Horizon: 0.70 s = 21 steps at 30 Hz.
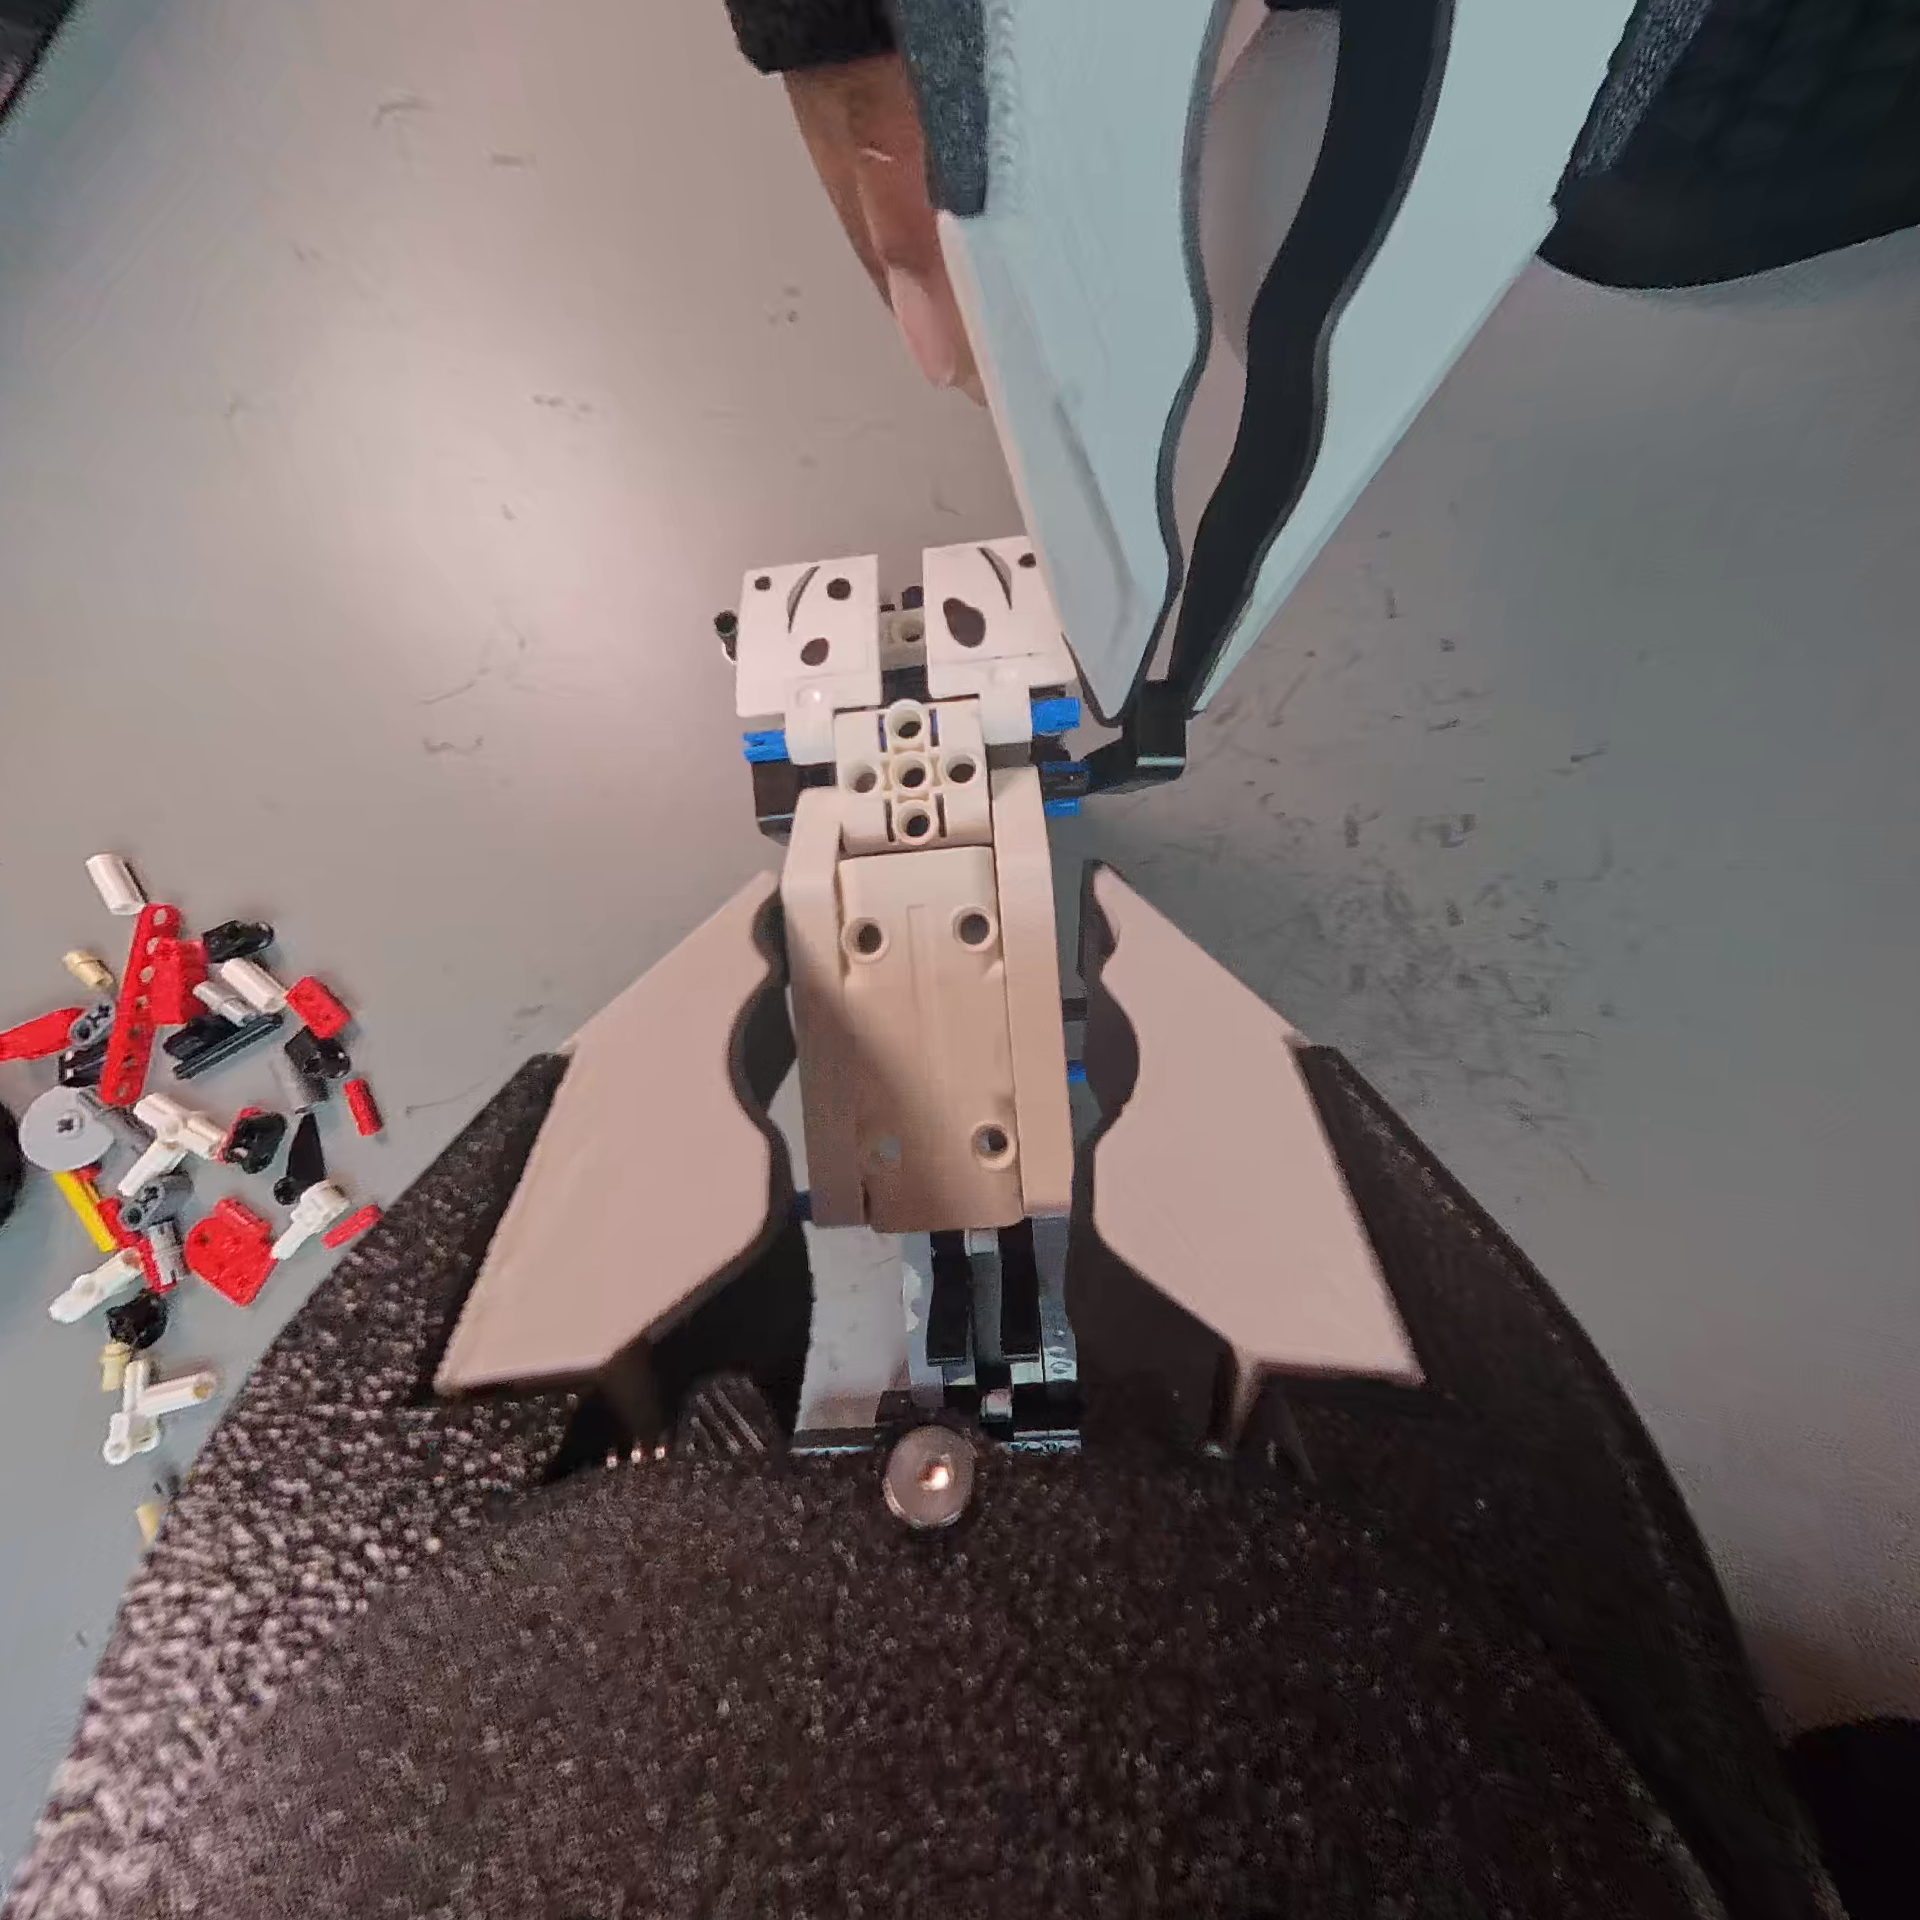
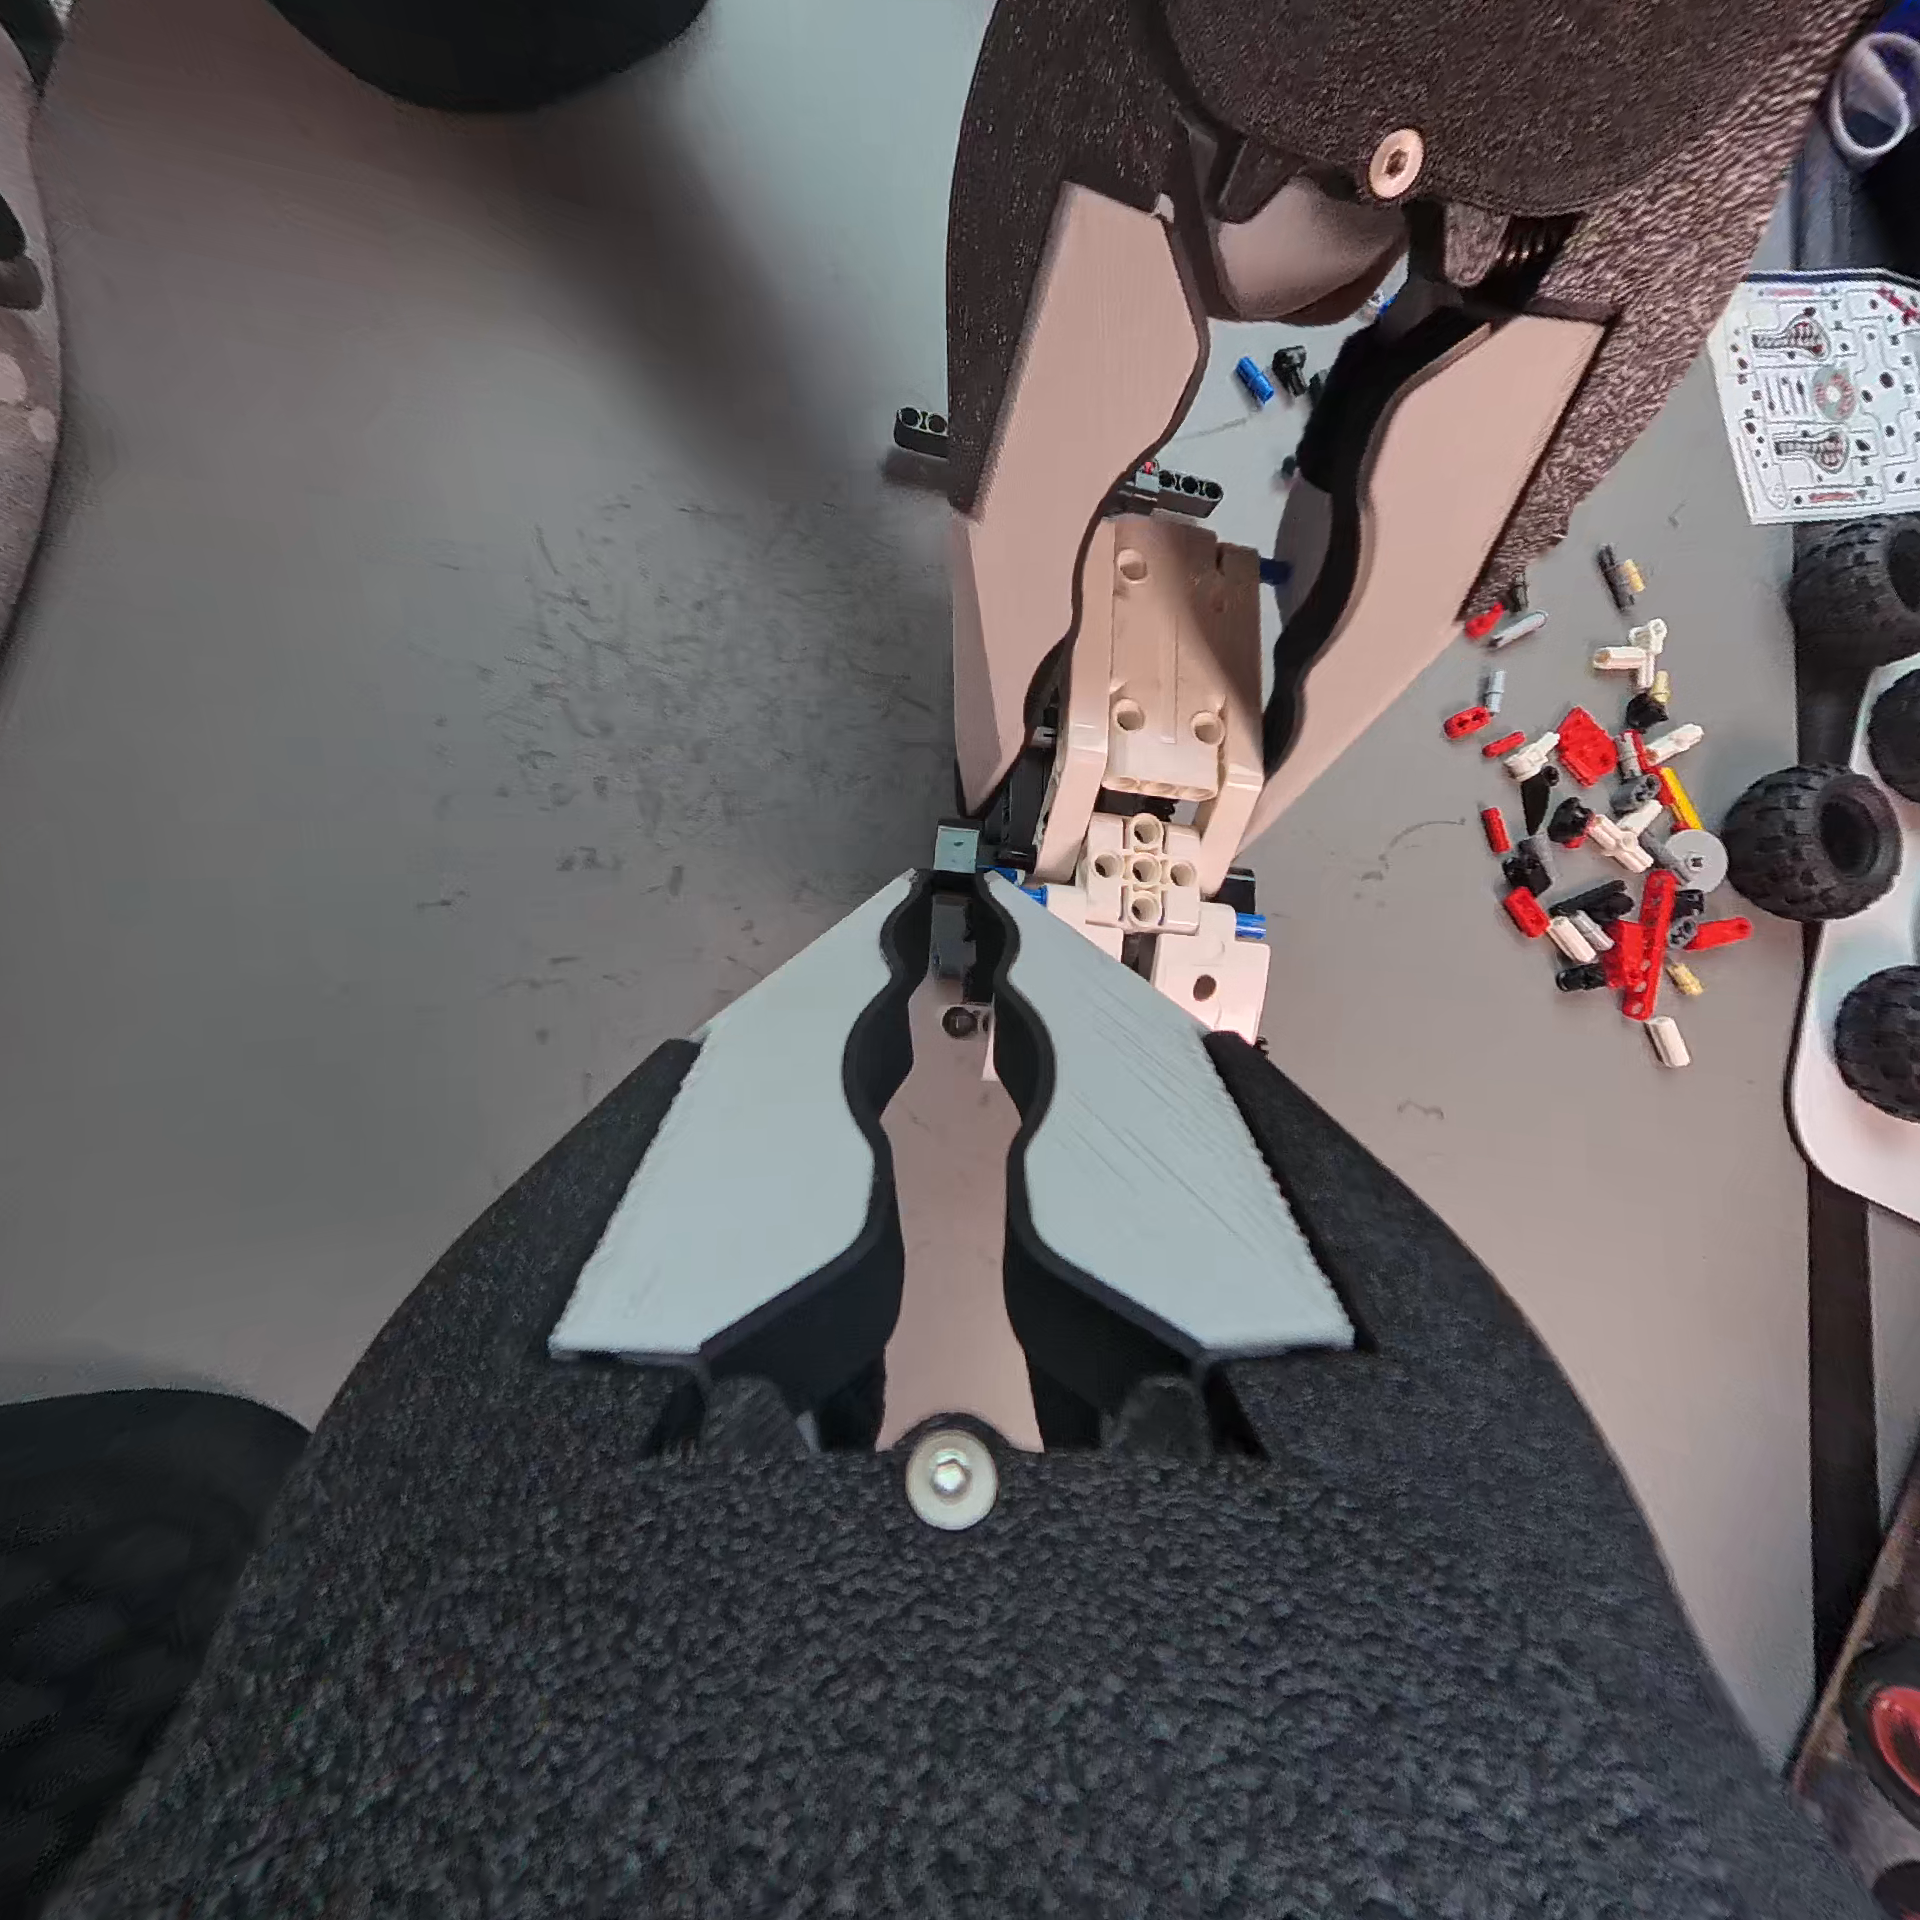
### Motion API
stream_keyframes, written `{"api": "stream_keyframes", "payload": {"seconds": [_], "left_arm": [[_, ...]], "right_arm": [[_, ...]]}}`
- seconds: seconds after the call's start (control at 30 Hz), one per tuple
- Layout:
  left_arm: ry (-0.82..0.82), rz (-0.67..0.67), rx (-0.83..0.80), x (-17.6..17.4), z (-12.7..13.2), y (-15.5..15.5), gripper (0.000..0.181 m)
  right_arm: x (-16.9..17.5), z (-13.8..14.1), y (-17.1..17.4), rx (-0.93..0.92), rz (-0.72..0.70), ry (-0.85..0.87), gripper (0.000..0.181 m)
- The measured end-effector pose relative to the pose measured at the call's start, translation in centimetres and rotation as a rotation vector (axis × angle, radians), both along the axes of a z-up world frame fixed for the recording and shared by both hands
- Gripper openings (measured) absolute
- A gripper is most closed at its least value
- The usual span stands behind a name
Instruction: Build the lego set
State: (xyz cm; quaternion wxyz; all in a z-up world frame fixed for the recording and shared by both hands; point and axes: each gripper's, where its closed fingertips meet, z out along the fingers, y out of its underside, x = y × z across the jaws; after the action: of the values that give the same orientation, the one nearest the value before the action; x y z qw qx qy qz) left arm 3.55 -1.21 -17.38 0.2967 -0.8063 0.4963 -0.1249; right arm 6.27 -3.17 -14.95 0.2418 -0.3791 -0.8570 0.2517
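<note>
The left tongs (image 1: 930, 914), tan-fingered, are clenched on the white-and-black lego model (image 1: 914, 935), gripping its long white panel section from both sides; in the left wrist view the model runs from centre frame toward 12 o'clock, its far end showing two curved white panels with dark holes and blue pins sticking out at the sides. The model sits just above or on the grey desk (image 1: 416, 520); which one cannot be told.

The right tongs (image 2: 951, 894), with pale grey fingers, are nearly closed, pinching a small black piece (image 2: 948, 940) at their tips. That piece is pressed against the model's side at about 3 o'clock of its pinned section in the left wrist view, next to the blue pins. A person's fingertip (image 1: 914, 301) rests along the right tongs' body at 12 o'clock.

A pile of loose lego parts (image 1: 177, 1122), red, white, black and grey, lies on the desk at 9 o'clock in the left wrist view. In the right wrist view, black rubber tyres (image 2: 1808, 842) sit at 3 o'clock beyond the pile, and a printed sticker sheet (image 2: 1829, 395) lies at 2 o'clock.
</note>
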Motion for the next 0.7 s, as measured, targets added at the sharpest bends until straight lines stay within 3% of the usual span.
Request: {"api": "stream_keyframes", "payload": {"seconds": [0.07,0.7], "left_arm": [[-0.023,-0.009,0.014,0.1,0.0,0.0,0.054],[-0.099,-0.085,-0.02,0.5,0.2,-1.3,0.055]], "right_arm": [[0.0,-0.1,-0.2,-0.013,0.003,0.011,0.007],[0.3,0.2,-0.9,-0.142,-0.031,0.014,0.007]]}}
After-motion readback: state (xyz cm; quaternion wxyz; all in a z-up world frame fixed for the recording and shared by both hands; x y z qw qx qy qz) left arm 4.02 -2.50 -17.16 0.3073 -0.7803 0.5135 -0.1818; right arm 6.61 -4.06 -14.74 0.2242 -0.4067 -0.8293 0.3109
